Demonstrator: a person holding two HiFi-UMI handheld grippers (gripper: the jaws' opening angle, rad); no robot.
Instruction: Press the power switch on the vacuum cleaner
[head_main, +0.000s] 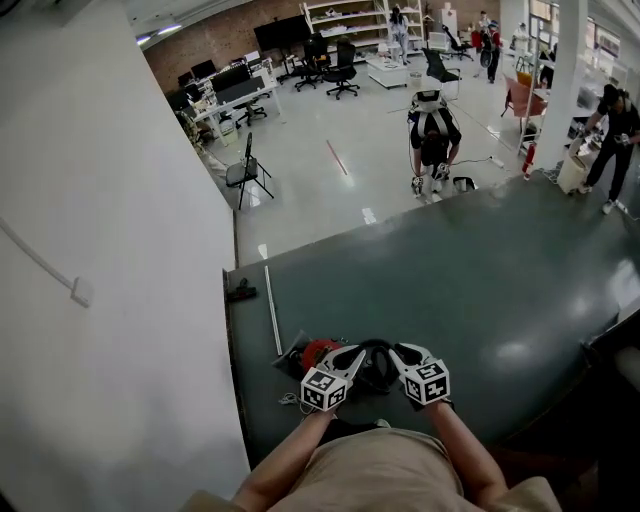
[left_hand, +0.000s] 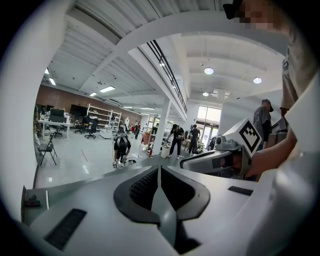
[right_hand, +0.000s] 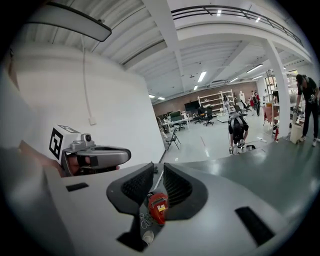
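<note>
**Now to find the switch, then press**

Nothing pressed yet, by the look of it. Both tools held low over the dark tabletop, just above the red vacuum cleaner lying near its left edge.

Left gripper: fingers pressed together, handy as a blunt poker. Right gripper: fingers slightly spread, framing the red body, apparently without pinching it.

Best to spot the switch first, then push squarely with closed tips, steadying the body against sliding.

Small yellow label on the housing, too small to read; no brand legible.
</note>
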